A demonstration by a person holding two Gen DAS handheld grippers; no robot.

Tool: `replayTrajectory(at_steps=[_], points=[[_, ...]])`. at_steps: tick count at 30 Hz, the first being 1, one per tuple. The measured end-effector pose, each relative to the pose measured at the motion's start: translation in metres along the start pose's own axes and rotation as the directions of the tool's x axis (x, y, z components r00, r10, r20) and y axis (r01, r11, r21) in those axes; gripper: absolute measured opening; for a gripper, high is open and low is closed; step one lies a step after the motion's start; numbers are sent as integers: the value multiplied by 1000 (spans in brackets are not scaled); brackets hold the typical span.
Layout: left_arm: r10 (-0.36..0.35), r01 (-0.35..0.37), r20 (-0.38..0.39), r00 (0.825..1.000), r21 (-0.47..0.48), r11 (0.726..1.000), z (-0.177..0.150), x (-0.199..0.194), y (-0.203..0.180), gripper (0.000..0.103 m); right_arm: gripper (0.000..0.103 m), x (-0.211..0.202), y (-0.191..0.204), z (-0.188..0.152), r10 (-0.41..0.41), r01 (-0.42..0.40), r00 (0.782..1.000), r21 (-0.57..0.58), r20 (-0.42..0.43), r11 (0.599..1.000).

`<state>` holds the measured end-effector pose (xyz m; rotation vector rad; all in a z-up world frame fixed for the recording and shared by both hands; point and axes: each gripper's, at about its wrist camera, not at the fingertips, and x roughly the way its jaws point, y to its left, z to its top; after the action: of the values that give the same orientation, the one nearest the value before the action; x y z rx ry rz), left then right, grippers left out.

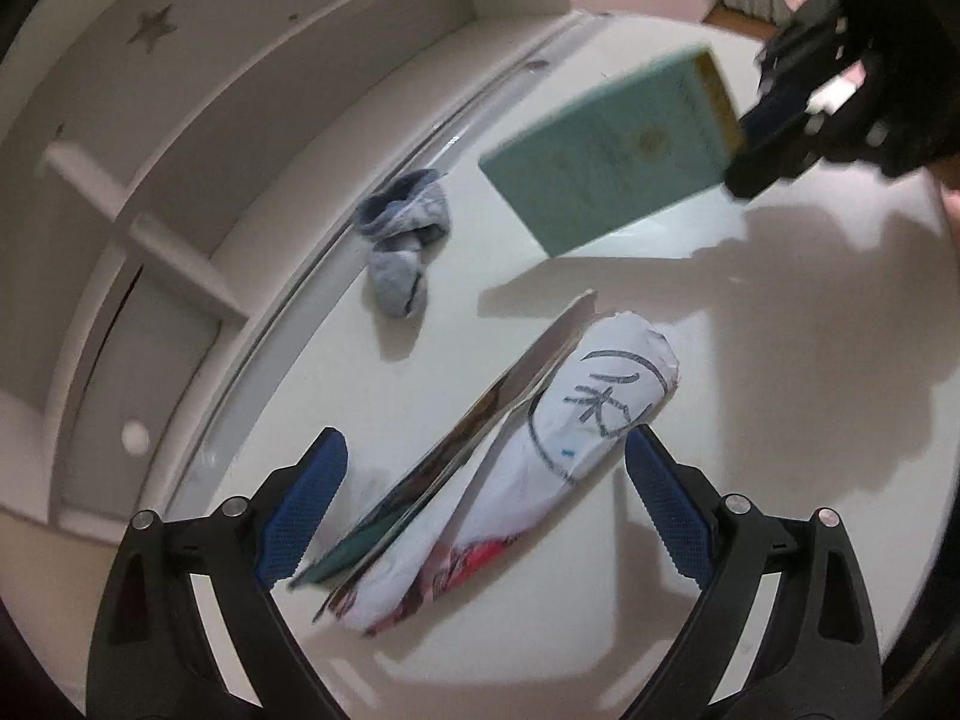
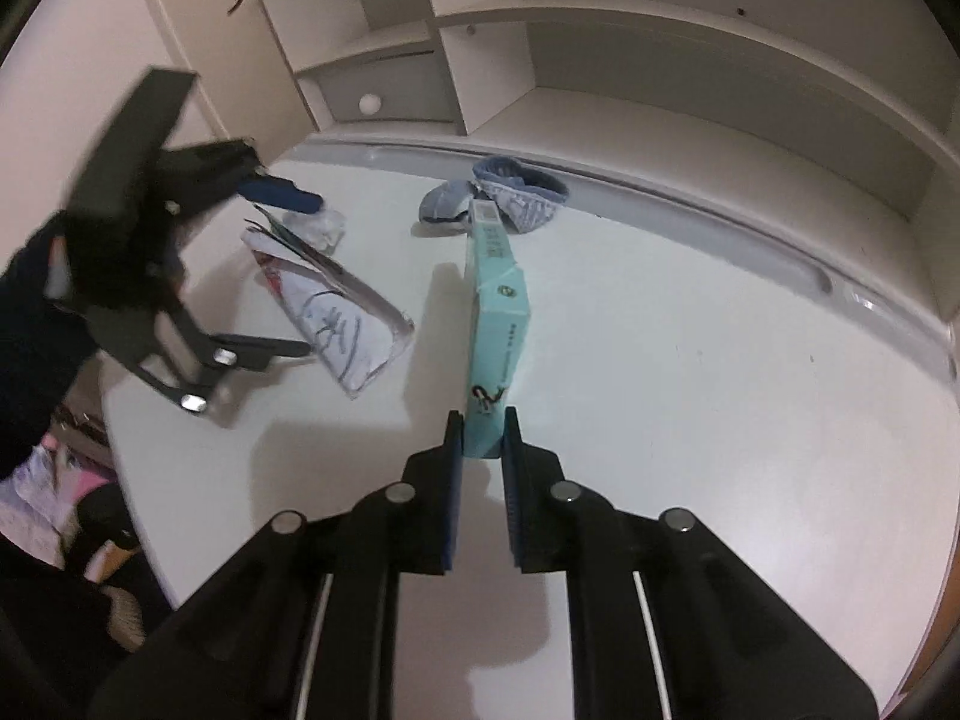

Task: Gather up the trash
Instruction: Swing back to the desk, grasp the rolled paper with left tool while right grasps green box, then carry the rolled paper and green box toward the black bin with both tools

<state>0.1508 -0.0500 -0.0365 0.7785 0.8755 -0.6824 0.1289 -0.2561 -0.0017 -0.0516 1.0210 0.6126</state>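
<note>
A rolled white paper wrapper with pen marks and red print (image 1: 534, 456) lies on the white desk (image 1: 750, 420) beside a flat printed sheet (image 1: 474, 444). My left gripper (image 1: 486, 492) is open, its fingers on either side of the wrapper, just above it. My right gripper (image 2: 483, 438) is shut on a teal carton (image 2: 495, 324) and holds it above the desk. The carton also shows in the left wrist view (image 1: 612, 150), lifted at the upper right. The wrapper shows in the right wrist view (image 2: 336, 324) between the left gripper's fingers (image 2: 282, 195).
A crumpled blue-grey sock (image 1: 402, 234) lies near the desk's back edge; it also shows in the right wrist view (image 2: 510, 195). White shelving (image 2: 660, 60) stands behind the desk. Clutter (image 2: 54, 498) sits on the floor at the desk's left.
</note>
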Motion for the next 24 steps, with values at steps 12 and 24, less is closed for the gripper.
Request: replayTrajectory(at_steps=[12, 24], points=[[-12, 15, -50, 999, 47, 999, 25, 5, -10, 28, 13, -65, 7, -48, -16, 3, 992, 106, 121, 994], [-114, 152, 216, 970, -170, 974, 109, -79, -70, 23, 13, -179, -52, -178, -279, 130, 923, 470, 265, 873]])
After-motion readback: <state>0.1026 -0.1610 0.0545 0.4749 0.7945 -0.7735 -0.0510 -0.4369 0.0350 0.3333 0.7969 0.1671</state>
